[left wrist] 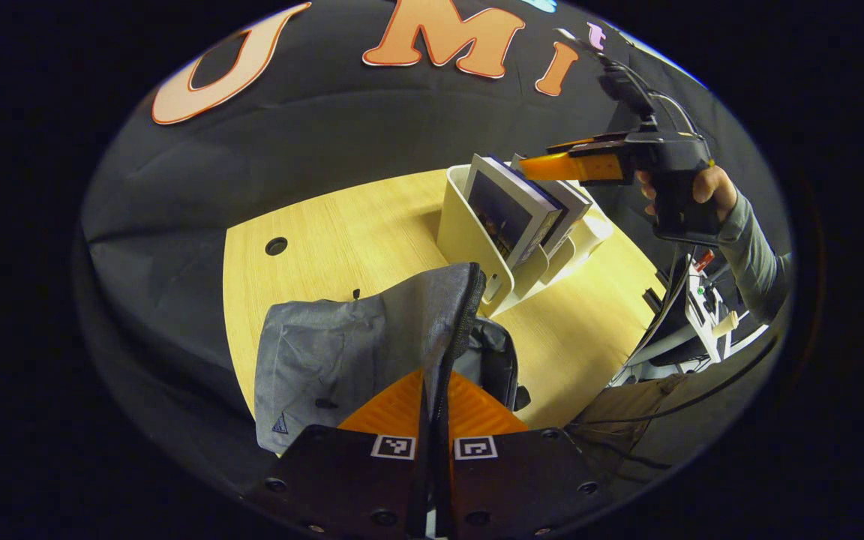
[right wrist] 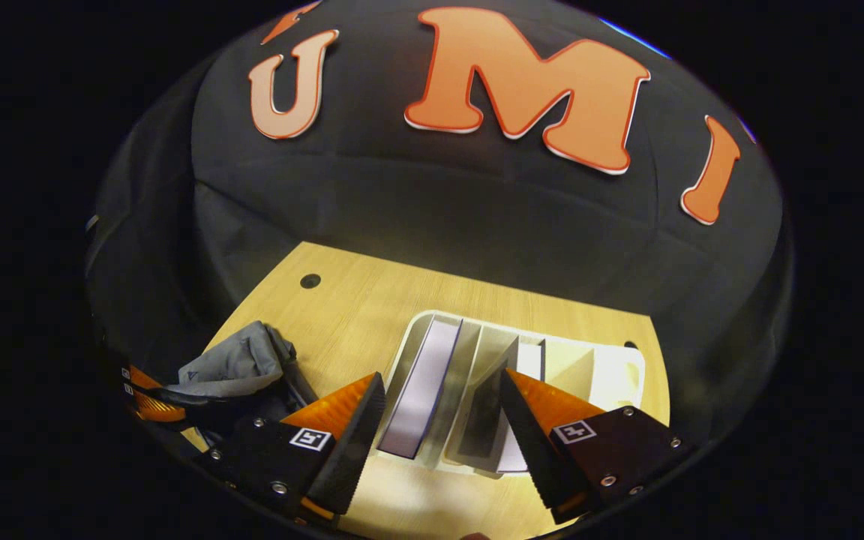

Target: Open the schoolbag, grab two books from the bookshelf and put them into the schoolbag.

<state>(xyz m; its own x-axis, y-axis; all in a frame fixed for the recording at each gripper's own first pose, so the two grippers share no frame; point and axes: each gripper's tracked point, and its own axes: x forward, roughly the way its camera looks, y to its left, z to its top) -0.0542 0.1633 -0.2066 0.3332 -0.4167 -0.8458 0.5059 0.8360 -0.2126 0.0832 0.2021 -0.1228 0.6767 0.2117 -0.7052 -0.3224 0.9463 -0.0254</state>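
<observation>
At the bottom of the left gripper view, the left gripper [left wrist: 432, 420] is seen with its two fingers drawn close together on the zipped edge of the grey schoolbag [left wrist: 342, 352], a fold of the flap being pinched between them and held upright. The schoolbag is set on the wooden table [left wrist: 327, 225], just in front of the white bookshelf [left wrist: 469, 232]. Two books [left wrist: 511, 210] are stood leaning in the bookshelf's slots. Farther off, above the books, the right gripper [left wrist: 544, 166] is held by a hand [left wrist: 702, 187] in a grey sleeve [left wrist: 754, 255]; its tip is placed at the top edge of the books. In the right gripper view, the right gripper [right wrist: 439, 412] is seen from its own camera with its fingers spread wide, one on either side of the two books [right wrist: 424, 382], nothing being gripped. The bookshelf [right wrist: 612, 367] is seen from above, with the schoolbag [right wrist: 241, 360] to its left and the left gripper [right wrist: 147, 401] at the bag's near edge.
</observation>
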